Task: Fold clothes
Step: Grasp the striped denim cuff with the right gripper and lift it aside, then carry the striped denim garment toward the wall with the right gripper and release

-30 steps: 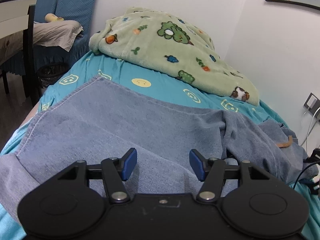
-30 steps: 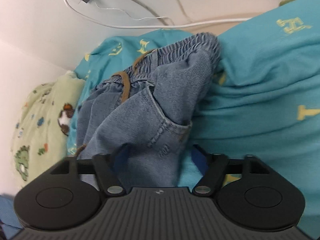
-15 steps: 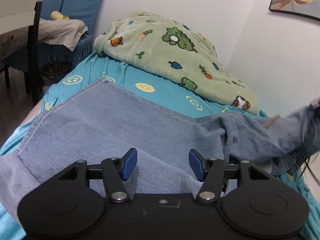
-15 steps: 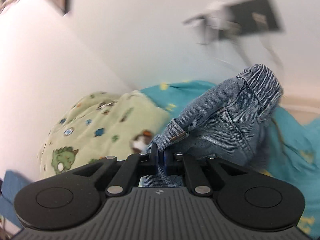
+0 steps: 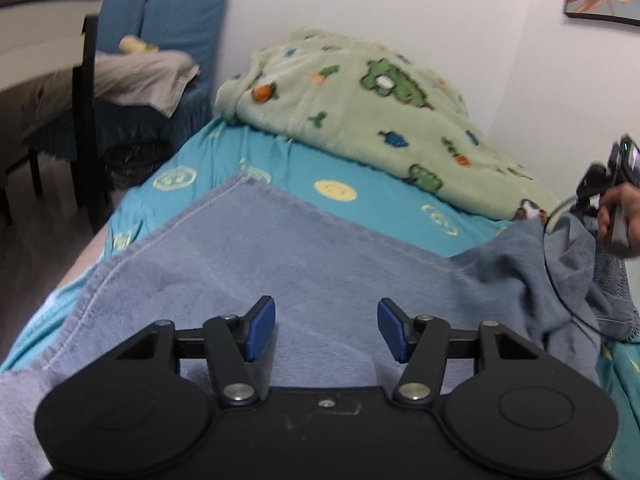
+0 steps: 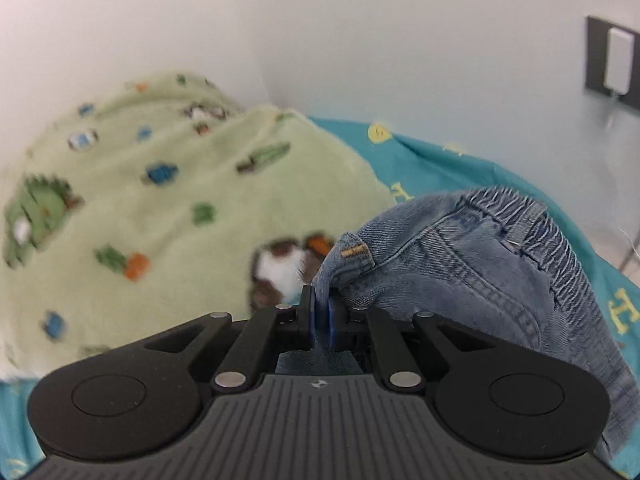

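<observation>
right gripper (image 6: 320,312) seemingly pinches lifted jeans (image 6: 460,264).

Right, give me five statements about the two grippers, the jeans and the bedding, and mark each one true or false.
1. The right gripper is shut on a fold of the denim jeans. True.
2. The left gripper is clamped on the jeans. False: it is open, over the blue-grey towel, with nothing between its pads.
3. A green fleece blanket printed with animals lies bunched at the far end of the bed. True.
4. The bed sheet is plain white. False: it is teal with yellow prints.
5. The jeans lie neatly folded on the towel. False: they are rumpled, hanging from the right gripper.
</observation>
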{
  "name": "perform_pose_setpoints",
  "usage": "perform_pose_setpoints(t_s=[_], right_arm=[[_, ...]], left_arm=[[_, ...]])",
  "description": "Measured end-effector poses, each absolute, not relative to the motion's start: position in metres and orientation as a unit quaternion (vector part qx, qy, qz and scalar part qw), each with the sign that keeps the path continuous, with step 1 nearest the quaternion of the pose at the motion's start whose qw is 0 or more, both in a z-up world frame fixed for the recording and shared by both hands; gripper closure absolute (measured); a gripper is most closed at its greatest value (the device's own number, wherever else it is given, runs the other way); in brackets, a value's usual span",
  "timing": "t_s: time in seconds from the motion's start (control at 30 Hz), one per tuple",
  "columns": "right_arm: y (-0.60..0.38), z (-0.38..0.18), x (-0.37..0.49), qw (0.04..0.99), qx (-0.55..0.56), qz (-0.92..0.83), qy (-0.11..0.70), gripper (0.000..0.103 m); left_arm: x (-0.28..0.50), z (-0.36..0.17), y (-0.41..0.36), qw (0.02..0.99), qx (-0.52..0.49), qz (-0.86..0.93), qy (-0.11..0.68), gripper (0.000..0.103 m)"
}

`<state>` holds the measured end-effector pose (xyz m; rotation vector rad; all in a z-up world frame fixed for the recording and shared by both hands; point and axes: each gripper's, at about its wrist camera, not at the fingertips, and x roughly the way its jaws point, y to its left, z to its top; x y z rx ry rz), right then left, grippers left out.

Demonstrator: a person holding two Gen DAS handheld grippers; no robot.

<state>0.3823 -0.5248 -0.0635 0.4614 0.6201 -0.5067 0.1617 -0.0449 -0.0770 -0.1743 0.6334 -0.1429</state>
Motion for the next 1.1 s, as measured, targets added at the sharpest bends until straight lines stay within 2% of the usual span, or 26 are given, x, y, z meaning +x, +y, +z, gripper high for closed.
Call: perform_pose_setpoints(t_s=[0.07,0.13,0.2,0.4,0.53,0.83,1.1], right_arm=[[-0.530,-0.080,0.383,0.891,0.234,-0.238,0.308,0.090],[-0.533,-0.086,0.379,0.887,0.249,-0.231,0.312,0.076],[-0.532,-0.083,0.365,0.887,0.264,-0.221,0.307,0.056],[-0.509,-0.053,0.292,0.899,0.282,-0.191,0.275,0.054],[-0.504,-0.055,0.224,0.890,0.321,-0.199,0.257,0.054],[-0.536,-0.092,0.138,0.822,0.452,-0.223,0.266,0.052],[-0.559,-0.149,0.147,0.780,0.523,-0.223,0.262,0.047]], left_arm=[[0.165,-0.081,-0.044,0.941,-0.088,-0.072,0.318,0.049],[0.167,-0.081,-0.046,0.940,-0.088,-0.075,0.320,0.049],[0.165,-0.080,-0.046,0.940,-0.089,-0.079,0.320,0.049],[0.153,-0.069,-0.042,0.940,-0.106,-0.093,0.310,0.049],[0.142,-0.060,-0.040,0.942,-0.108,-0.100,0.300,0.049],[0.127,-0.053,-0.048,0.943,-0.095,-0.117,0.296,0.048],[0.132,-0.060,-0.057,0.938,-0.098,-0.115,0.312,0.048]])
